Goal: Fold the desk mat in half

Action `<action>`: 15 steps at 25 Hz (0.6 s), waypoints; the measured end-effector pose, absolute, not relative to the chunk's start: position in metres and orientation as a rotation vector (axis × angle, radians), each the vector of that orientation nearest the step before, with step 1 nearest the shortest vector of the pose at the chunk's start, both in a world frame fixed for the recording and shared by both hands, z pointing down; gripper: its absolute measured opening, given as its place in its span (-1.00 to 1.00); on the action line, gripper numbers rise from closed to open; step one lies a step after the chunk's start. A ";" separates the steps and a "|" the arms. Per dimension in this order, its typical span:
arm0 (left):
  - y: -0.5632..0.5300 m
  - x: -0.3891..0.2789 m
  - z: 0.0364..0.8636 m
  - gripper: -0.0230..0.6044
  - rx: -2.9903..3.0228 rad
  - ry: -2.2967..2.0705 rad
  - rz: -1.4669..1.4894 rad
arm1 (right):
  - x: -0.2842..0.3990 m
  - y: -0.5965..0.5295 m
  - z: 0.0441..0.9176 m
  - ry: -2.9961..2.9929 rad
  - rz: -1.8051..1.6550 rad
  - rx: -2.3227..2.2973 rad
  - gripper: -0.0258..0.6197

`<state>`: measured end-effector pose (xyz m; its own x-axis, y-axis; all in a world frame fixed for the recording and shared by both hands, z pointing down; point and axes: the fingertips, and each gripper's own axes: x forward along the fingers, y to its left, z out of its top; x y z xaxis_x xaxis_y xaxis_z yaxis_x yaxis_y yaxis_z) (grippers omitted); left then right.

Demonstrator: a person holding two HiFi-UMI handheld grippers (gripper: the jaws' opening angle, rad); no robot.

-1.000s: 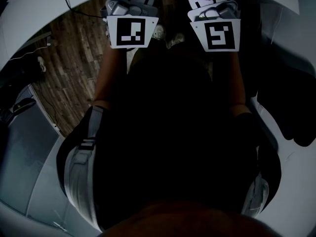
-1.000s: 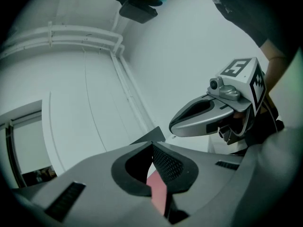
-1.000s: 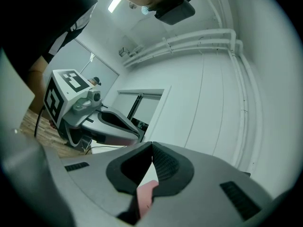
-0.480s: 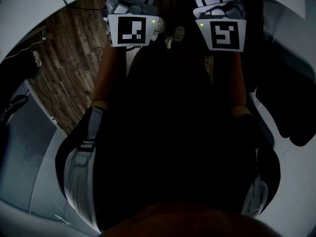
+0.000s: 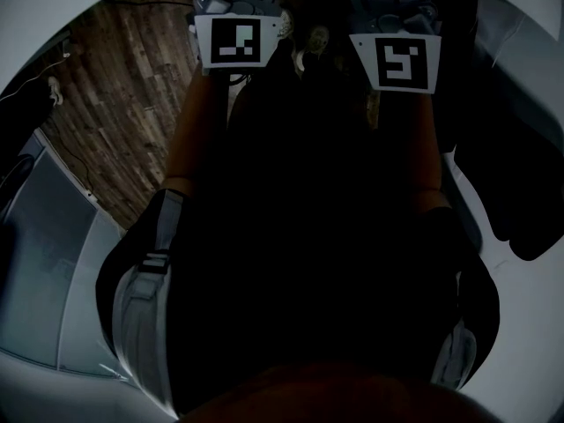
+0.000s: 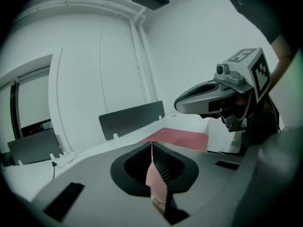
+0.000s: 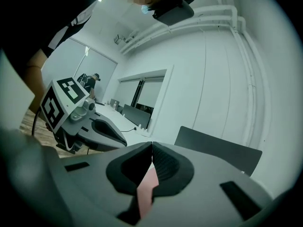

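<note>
The desk mat is pink. A stretch of the mat (image 6: 183, 137) lies on the white desk (image 6: 94, 152) ahead in the left gripper view. My left gripper (image 6: 152, 145) is shut on a thin pink edge of the mat (image 6: 156, 179) that runs back between its black pads. My right gripper (image 7: 151, 146) is likewise shut on a pink strip of the mat (image 7: 147, 186). Each gripper shows beside the other: the right gripper's body (image 6: 213, 98), the left gripper's body (image 7: 92, 122). In the head view only their marker cubes (image 5: 240, 42) (image 5: 404, 60) show, above a dark torso.
Dark divider panels (image 6: 132, 118) (image 7: 218, 151) stand on the white desks. A power strip (image 6: 59, 159) lies at the left. Wooden floor (image 5: 115, 86) shows between the curved desk edges. A person (image 7: 94, 83) stands far off by the windows.
In the head view the left marker cube has slid a little toward the picture's top edge and the floor has shifted; the right cube has barely moved. Both arms stay stretched forward.
</note>
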<state>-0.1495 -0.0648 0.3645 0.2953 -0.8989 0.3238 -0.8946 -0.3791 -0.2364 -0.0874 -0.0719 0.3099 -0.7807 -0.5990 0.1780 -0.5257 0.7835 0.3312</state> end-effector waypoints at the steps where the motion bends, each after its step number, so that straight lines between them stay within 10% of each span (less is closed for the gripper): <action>1: -0.064 -0.151 0.371 -0.89 -2.536 1.765 -0.642 | -0.089 -0.072 0.314 -2.698 -0.378 0.864 -0.83; 15: -0.056 -0.161 0.460 -0.57 -2.732 1.941 -0.713 | -0.102 -0.068 0.345 -2.664 -0.343 0.810 -0.83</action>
